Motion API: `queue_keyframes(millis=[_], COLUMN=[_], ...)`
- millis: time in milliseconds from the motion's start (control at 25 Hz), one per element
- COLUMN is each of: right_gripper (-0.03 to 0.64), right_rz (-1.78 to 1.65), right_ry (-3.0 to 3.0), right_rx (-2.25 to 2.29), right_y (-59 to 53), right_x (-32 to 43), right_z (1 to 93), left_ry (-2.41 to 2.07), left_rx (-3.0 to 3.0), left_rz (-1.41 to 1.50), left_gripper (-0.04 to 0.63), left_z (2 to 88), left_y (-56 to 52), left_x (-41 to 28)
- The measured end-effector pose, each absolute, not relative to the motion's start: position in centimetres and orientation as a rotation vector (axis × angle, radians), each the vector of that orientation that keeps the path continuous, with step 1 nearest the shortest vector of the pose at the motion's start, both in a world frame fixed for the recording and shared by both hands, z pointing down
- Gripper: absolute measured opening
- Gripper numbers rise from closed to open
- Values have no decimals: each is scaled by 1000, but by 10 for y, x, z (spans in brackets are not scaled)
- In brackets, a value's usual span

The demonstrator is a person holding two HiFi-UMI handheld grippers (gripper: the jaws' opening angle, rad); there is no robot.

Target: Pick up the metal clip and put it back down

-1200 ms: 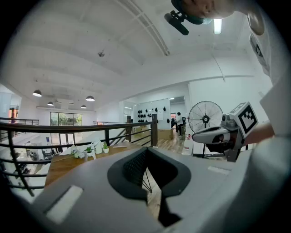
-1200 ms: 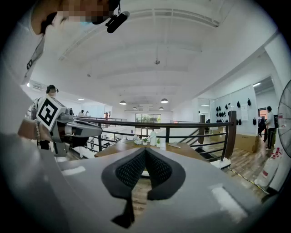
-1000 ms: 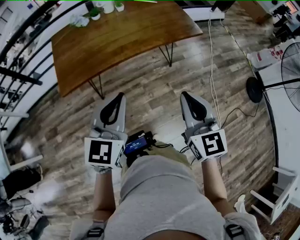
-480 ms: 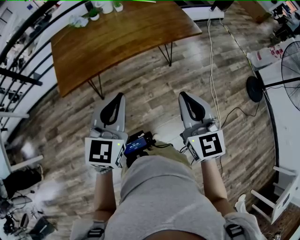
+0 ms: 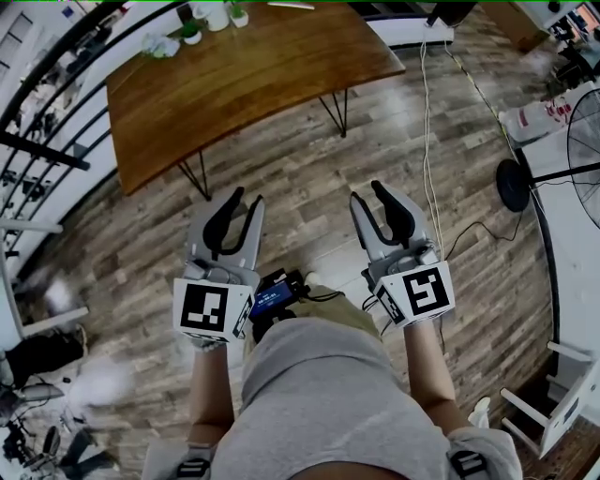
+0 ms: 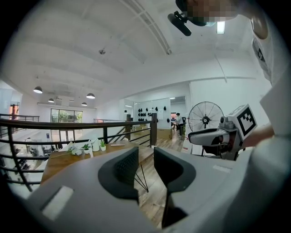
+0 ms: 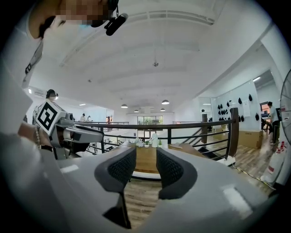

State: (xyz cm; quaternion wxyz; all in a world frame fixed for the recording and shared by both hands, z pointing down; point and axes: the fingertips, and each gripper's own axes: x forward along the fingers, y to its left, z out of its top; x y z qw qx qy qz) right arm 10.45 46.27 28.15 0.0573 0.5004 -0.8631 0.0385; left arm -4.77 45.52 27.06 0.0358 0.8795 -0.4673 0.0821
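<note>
No metal clip shows in any view. In the head view my left gripper (image 5: pixel 244 204) and right gripper (image 5: pixel 371 197) are held side by side at waist height over the wooden floor, pointing toward the wooden table (image 5: pixel 244 75). The jaws of both are opening and a gap shows between each pair, with nothing in it. The left gripper view looks past the left gripper (image 6: pixel 145 160) at the table (image 6: pixel 63 161), with the right gripper (image 6: pixel 210 135) beside it. The right gripper view looks past the right gripper (image 7: pixel 146 160), with the left gripper (image 7: pixel 77 134) at its side.
Small potted plants (image 5: pixel 192 28) stand at the table's far end. A black railing (image 5: pixel 37 141) runs along the left. A standing fan (image 5: pixel 581 141) and floor cables (image 5: pixel 427 141) are at the right. A small device with a lit screen (image 5: pixel 274 292) hangs at the person's waist.
Both grippers' jaws were shut in the two earlier frames and now stand apart. The grippers stay in much the same place over the floor.
</note>
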Motion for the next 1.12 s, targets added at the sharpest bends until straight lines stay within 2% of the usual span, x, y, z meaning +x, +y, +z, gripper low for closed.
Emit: queue_keyframes(millis=[760, 1120], right_gripper=[135, 138], right_rz=[141, 148], right_ry=[-2654, -2637], right_rx=[1487, 1512], right_y=[453, 427], right_x=[132, 132], right_z=[293, 302], left_ry=[-1534, -1499], left_rx=[2667, 2694], left_rz=[233, 220], left_gripper=[104, 104], left_z=[271, 280], left_y=[456, 421], left_x=[-35, -32])
